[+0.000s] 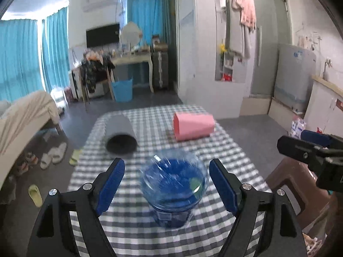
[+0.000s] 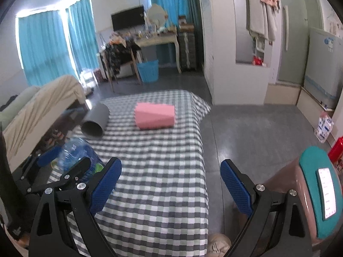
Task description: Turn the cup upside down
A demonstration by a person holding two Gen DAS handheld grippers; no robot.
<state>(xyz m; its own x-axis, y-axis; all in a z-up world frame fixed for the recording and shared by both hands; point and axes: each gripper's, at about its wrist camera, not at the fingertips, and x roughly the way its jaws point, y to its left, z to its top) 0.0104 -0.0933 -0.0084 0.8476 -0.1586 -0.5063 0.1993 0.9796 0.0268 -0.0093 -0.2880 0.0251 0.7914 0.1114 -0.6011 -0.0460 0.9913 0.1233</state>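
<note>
A clear blue plastic cup [image 1: 174,184] stands on the checked tablecloth [image 1: 150,235], its wide mouth facing up toward the camera, blurred. My left gripper [image 1: 166,163] is open, one blue pad on each side of the cup with a gap on both sides. A grey cup [image 1: 120,135] lies on its side at the far left, mouth toward me. A pink cup [image 1: 193,126] lies on its side at the far right. My right gripper [image 2: 170,163] is open and holds nothing, above the table's right edge. In the right wrist view the blue cup [image 2: 75,150] sits inside the left gripper [image 2: 64,162].
A brown stool [image 2: 289,184] with a teal cushion and a lit phone [image 2: 327,192] stands right of the table. A bed [image 2: 42,102] is on the left. Slippers [image 1: 53,154] lie on the floor left of the table.
</note>
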